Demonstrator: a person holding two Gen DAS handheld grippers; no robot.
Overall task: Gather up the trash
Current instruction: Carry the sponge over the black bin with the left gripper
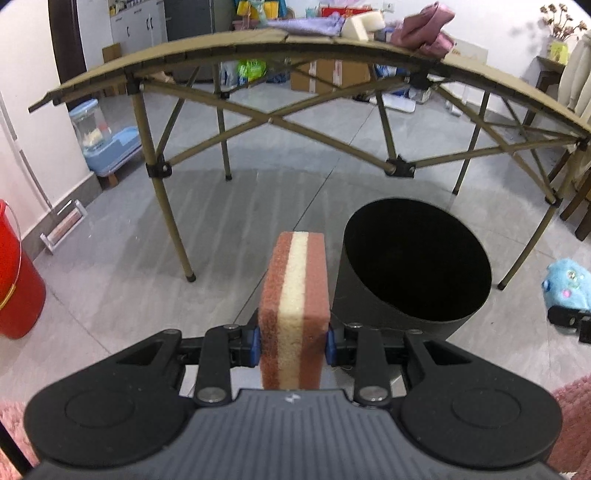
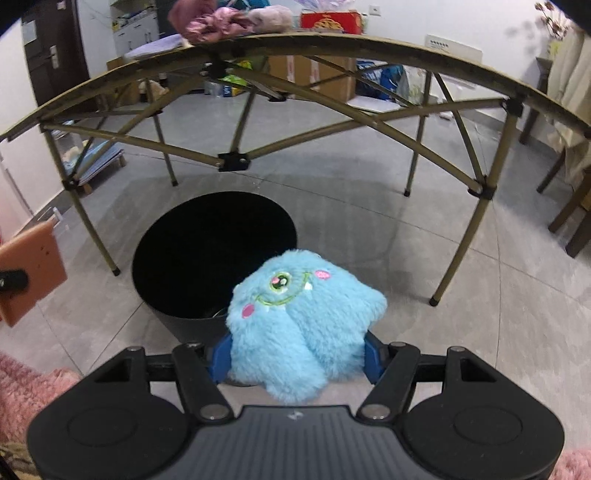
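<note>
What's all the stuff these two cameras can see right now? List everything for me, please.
sponge: one, pink-brown with a cream stripe, clamped in the left gripper
plush toy: one, fluffy blue, one-eyed, clamped in the right gripper
bin: one, black, open-topped, on the floor just ahead of both grippers
folding table: one, tan, behind the bin
foam block: one, cream, on the table
pink cloth: a bundle, on the table
bucket: one, red, floor at far left
cardboard boxes: brown, beyond the table
left gripper: black, blue pads, shut on the sponge
right gripper: black, blue pads, shut on the plush toy
</note>
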